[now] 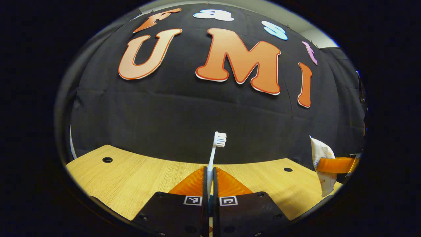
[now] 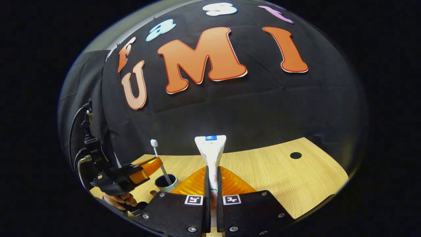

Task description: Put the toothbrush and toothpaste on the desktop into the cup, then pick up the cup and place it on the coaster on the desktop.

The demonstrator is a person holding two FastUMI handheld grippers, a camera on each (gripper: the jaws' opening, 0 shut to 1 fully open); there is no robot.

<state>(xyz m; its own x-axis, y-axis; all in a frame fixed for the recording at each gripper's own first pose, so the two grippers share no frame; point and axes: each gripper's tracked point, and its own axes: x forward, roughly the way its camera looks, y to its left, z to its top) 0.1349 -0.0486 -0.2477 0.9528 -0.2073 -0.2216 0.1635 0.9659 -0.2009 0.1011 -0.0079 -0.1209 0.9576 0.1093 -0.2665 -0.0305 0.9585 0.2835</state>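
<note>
Upright, toothbrush (image 1: 215, 151) bristles topmost.

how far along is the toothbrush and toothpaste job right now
Nothing is finished yet. The left gripper is shut on the white plastic toothbrush, held upright with its lower end in the grey round cup, apparently mid-insertion. The right gripper is shut on the white toothpaste tube, above the wooden desktop. Left: release the brush, add the paste, move the cup to the coaster.
</note>
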